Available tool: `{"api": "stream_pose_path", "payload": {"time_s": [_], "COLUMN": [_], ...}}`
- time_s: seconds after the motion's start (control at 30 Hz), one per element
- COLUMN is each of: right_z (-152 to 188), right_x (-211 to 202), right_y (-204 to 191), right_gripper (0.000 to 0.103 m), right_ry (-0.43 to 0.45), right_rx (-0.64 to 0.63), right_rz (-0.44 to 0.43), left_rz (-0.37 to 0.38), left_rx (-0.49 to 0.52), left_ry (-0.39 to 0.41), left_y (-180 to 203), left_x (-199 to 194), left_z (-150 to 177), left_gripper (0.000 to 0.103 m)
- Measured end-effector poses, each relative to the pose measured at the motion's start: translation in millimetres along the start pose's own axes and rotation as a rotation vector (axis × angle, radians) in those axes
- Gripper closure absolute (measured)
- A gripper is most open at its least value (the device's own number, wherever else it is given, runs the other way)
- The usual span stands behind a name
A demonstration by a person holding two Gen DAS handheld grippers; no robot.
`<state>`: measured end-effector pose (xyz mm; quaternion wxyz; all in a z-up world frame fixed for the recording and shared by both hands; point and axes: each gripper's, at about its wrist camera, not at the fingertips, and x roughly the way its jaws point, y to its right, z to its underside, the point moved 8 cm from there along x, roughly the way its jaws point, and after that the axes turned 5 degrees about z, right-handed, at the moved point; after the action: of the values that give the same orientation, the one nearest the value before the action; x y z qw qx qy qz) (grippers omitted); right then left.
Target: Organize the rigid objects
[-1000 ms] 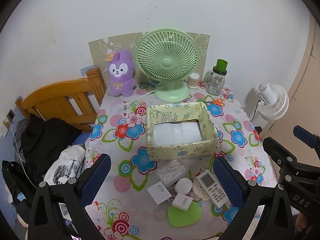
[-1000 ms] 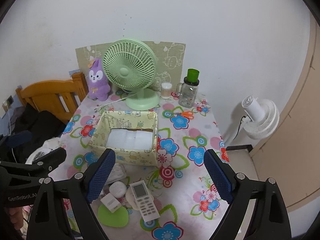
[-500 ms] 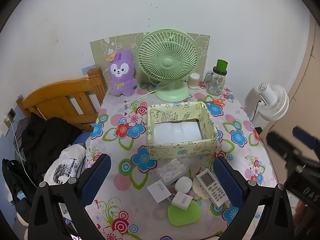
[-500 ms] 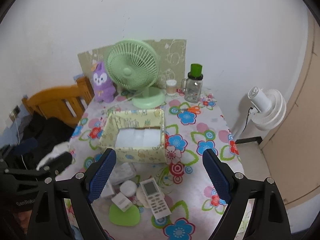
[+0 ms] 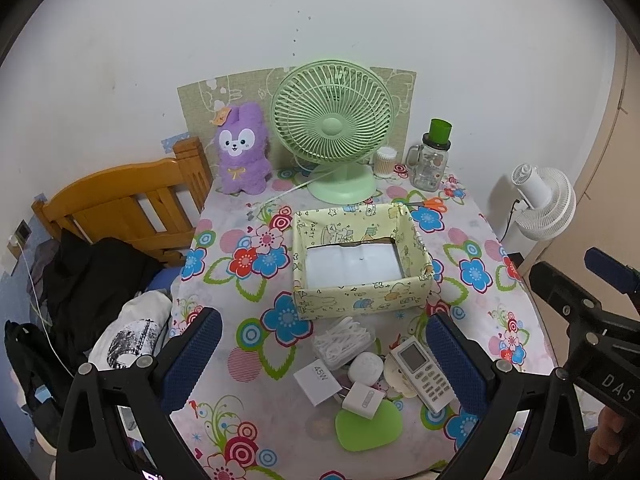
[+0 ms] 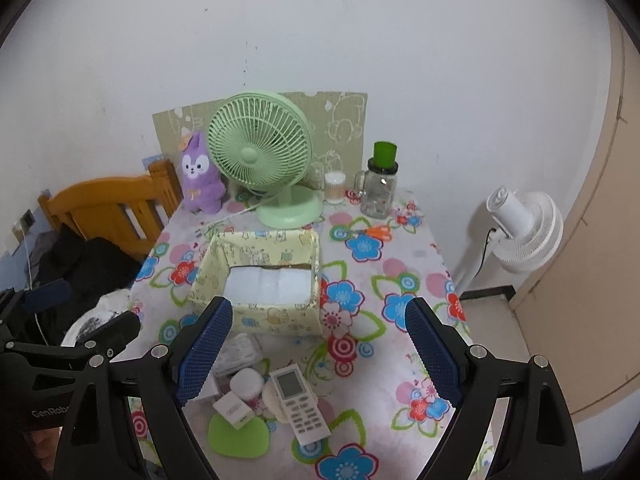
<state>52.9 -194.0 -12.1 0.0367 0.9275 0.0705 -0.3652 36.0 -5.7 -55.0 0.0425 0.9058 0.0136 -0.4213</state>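
A yellow patterned box (image 5: 360, 298) (image 6: 276, 316) stands mid-table, lined white inside and holding nothing. In front of it lies a cluster: a white remote (image 5: 422, 372) (image 6: 298, 402), a white 45W charger (image 5: 318, 380), a small white adapter (image 5: 362, 398) (image 6: 234, 408), a round white case (image 5: 365, 365) (image 6: 246, 382), a bag of cotton swabs (image 5: 344, 340) and a flat green pad (image 5: 368, 426) (image 6: 238, 436). My left gripper (image 5: 322, 358) hangs open above the cluster. My right gripper (image 6: 318, 350) is also open, above the remote and the box front. Neither holds anything.
A green desk fan (image 5: 332, 132), a purple plush (image 5: 242, 152), a swab cup (image 5: 385, 162), a green-lidded jar (image 5: 432, 160) and orange scissors (image 5: 430, 203) line the back. A wooden bed frame (image 5: 128, 200) with clothes is left, a white floor fan (image 5: 544, 204) right.
The right gripper wobbled briefly and is back about where it was. The left gripper and the things on the table have not moved.
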Motion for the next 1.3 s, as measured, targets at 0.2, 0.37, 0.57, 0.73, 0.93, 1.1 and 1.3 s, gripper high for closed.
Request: {"api": "stream_pose_path", "payload": {"time_s": [0.2, 0.37, 0.57, 0.73, 0.93, 1.1, 1.3], "right_z": [2, 3, 8, 14, 19, 22, 34], "right_x": [1, 5, 17, 32, 50, 66, 91], "right_y": [-1, -4, -7, -14, -20, -22, -25], "right_gripper": [0.013, 0.013, 0.013, 0.013, 0.013, 0.013, 0.013], "right_ry": [-0.007, -0.017, -0.064, -0.098, -0.124, -0.131, -0.176], "right_rx": [0.006, -0.006, -0.015, -0.043, -0.076, -0.101, -0.126], "right_rz": [-0.006, -0.007, -0.028, -0.048, -0.063, -0.052, -0.061], "left_rz": [-0.013, -0.007, -0.008, -0.006, -0.016, -0.012, -0.020], "left_rx": [-0.015, -0.019, -0.015, -0.036, -0.052, -0.071, -0.113], "left_ry": [-0.027, -0.013, -0.017, -0.044, -0.074, -0.104, -0.149], "left_y": [-3, -5, -7, -11, -17, -20, -24], "left_x": [5, 9, 18, 33, 52, 69, 90], "left_z": [2, 3, 5, 8, 14, 20, 31], "left_gripper": [0.000, 0.000, 0.000, 0.000, 0.000, 0.000, 0.000]}}
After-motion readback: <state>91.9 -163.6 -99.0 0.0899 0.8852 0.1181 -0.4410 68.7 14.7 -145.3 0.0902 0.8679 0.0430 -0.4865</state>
